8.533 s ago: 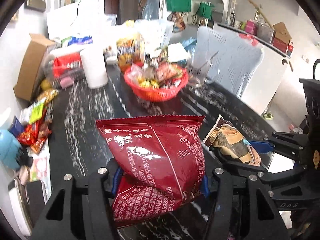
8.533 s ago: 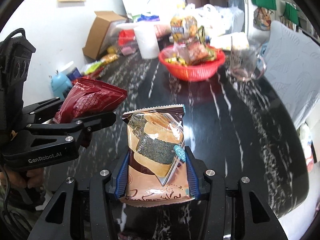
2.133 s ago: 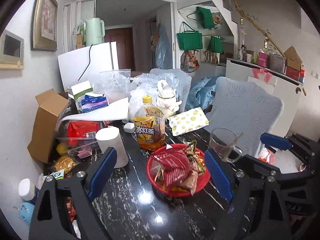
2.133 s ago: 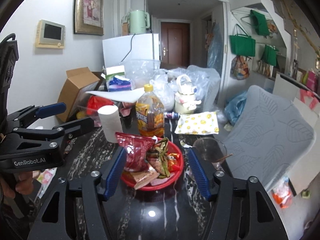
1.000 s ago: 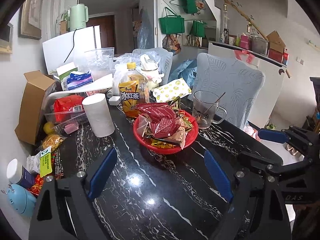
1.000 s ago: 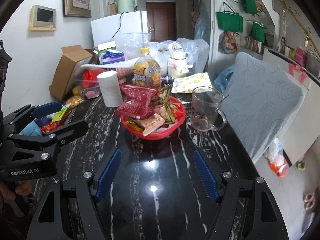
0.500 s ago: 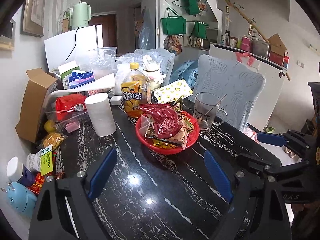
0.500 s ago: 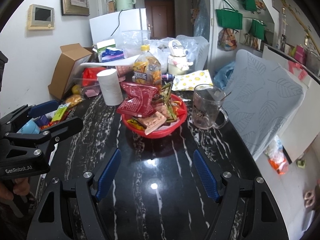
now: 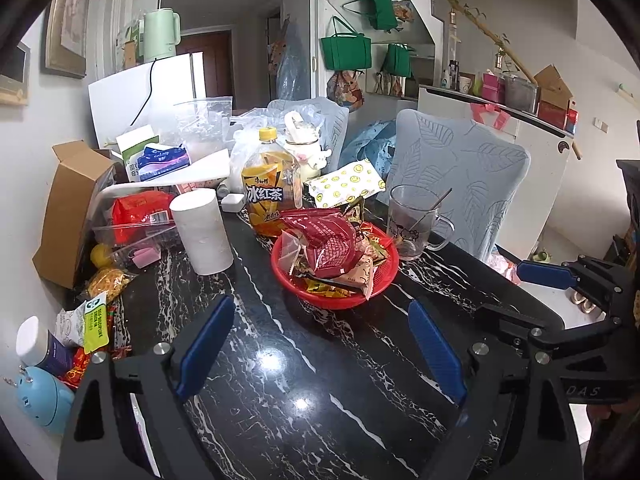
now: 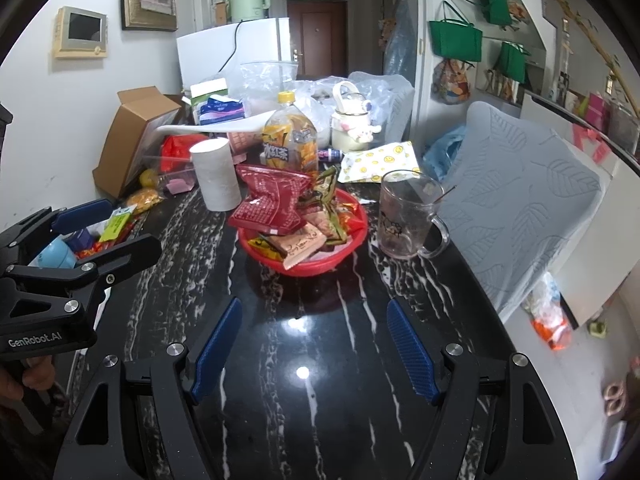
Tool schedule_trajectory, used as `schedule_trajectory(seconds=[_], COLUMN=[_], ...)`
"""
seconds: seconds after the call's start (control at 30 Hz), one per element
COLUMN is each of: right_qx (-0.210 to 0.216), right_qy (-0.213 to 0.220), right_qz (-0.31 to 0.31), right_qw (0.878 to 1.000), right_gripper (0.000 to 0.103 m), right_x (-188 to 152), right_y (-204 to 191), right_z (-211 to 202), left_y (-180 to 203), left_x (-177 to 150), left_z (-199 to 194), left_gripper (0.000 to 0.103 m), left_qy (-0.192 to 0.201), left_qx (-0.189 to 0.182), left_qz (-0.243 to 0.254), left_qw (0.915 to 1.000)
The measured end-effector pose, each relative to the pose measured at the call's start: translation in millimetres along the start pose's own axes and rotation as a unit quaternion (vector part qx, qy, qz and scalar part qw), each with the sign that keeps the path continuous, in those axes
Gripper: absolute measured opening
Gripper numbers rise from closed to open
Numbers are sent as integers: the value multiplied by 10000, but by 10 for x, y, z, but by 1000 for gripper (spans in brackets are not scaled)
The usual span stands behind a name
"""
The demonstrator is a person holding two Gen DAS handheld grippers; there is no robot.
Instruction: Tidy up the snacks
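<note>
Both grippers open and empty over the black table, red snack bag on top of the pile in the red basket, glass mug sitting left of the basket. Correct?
One thing is off: the glass mug sits right of the red basket, not left; the right wrist view shows it. The rest holds: left gripper and right gripper are open and empty over the black table, and the red snack bag tops the pile.

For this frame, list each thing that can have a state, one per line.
Left tongs: open, empty.
Right tongs: open, empty.
Red plastic basket: heaped with snack packets.
Dark red snack bag: on top of the heap, tilted.
Clear glass mug: upright, spoon inside.
Yellow-capped iced tea bottle: upright, capped.
Brown cardboard box: open, tipped.
</note>
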State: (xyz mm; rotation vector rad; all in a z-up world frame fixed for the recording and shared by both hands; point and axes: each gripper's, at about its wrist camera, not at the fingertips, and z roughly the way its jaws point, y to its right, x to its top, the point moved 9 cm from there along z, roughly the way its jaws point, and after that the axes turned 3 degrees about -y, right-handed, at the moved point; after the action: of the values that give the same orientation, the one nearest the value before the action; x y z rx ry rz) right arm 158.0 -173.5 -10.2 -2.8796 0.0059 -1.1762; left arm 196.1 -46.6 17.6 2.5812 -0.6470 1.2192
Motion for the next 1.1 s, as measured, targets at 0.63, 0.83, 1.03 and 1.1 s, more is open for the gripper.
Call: schedule_trajectory(seconds=[0.63,0.83,1.03,1.1], right_qx=[-39,-65,-68,-81], right_qy=[-15,1,3,-4], right_qz=[-37,-44,-37,-41], right_qw=[10000,10000,10000,10000], right_gripper=[76,76,78,78], right_x=[-20,-12,-10,-20], right_y=[24,32,20,26], right_z=[-3,-20,-5,-4], left_y=[-45,-33,-32,-38], left_x=[18,17,4,-4], left_z=[-8,4,43,59], left_gripper=[89,89,89,89], left_qy=[19,9,-46,-82], left_qx=[27,90,70,136], left_qz=[-10,66,45,49], left_qw=[10000,9999,10000,9999])
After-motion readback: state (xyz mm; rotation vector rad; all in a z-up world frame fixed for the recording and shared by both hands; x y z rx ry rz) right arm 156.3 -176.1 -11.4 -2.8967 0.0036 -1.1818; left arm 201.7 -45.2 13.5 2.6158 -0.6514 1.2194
